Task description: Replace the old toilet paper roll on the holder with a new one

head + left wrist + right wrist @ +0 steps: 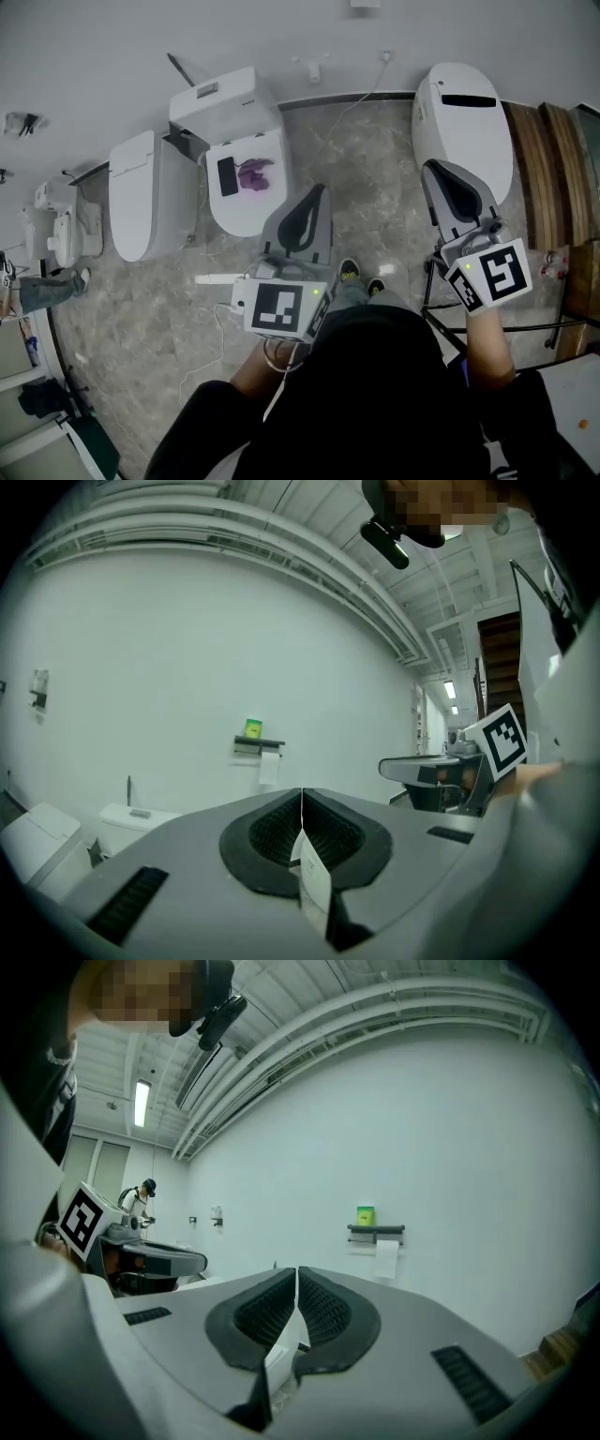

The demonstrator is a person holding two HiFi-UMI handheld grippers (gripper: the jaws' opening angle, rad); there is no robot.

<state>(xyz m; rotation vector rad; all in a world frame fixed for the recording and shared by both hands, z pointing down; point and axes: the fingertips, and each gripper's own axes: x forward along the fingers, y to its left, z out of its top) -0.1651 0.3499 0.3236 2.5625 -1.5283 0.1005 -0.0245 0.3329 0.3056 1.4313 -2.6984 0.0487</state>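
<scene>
A dark toilet paper holder (260, 747) hangs on the white wall far ahead, with a strip of white paper (269, 768) hanging below it and a green box (253, 728) on top. The right gripper view has the same holder (376, 1230), paper (385, 1258) and box (366, 1215). My left gripper (302, 791) is shut with nothing between its pads and points at the wall. My right gripper (297, 1269) is shut and empty too. In the head view the left gripper (319, 192) and right gripper (431, 171) are held side by side above the marble floor.
Several white toilets stand along the wall: one (246, 178) with a black phone and a purple thing on its lid, one (150, 192) to its left, one (464, 112) ahead of the right gripper. Wooden steps (544, 169) and a black metal frame (553, 328) are at the right.
</scene>
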